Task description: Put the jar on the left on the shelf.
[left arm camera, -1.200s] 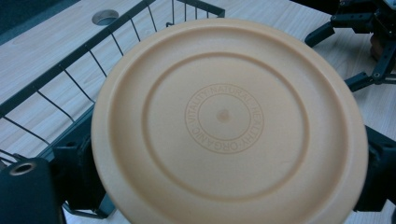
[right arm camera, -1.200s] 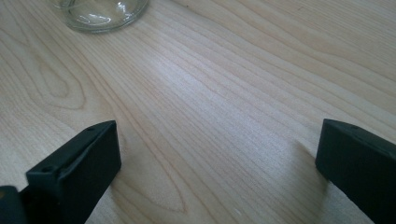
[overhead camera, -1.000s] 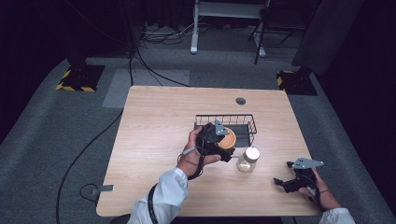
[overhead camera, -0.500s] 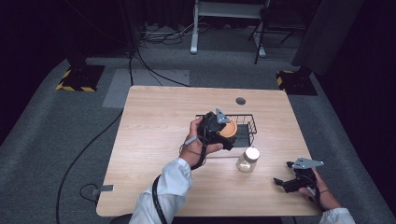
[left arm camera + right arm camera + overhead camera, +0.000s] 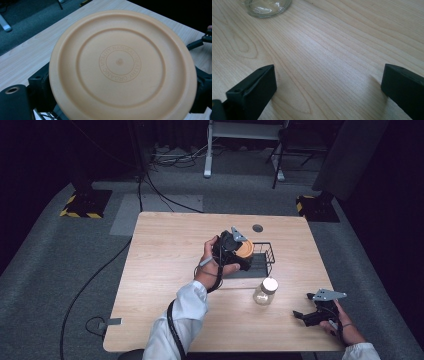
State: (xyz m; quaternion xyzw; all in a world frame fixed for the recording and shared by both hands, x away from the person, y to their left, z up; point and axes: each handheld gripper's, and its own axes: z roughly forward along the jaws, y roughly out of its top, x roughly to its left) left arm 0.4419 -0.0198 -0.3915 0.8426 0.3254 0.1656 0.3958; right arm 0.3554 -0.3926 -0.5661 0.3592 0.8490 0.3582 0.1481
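Observation:
An orange plastic lid [image 5: 245, 249] with a round embossed stamp is clamped between the jaws of my left gripper [image 5: 239, 252]. In the left gripper view the lid [image 5: 120, 62] faces the camera flat-on, with a black jaw at each of its edges. It hangs over the left part of a black wire basket [image 5: 265, 256] on the wooden table [image 5: 165, 250]. A glass jar [image 5: 265, 291] stands in front of the basket. My right gripper [image 5: 301, 315] rests open near the front right corner, and its own view shows the gripper [image 5: 328, 85] with only bare wood between the jaws and the jar's base [image 5: 265, 6] beyond.
A small dark round spot [image 5: 257, 227] sits near the table's far edge behind the basket. Cables run over the grey floor on the left and behind. A white stand [image 5: 207, 150] and dark equipment stand beyond the table.
My left gripper has carried the orange lid a little farther from the person and to the right, over the basket. The right gripper and the jar have stayed put.

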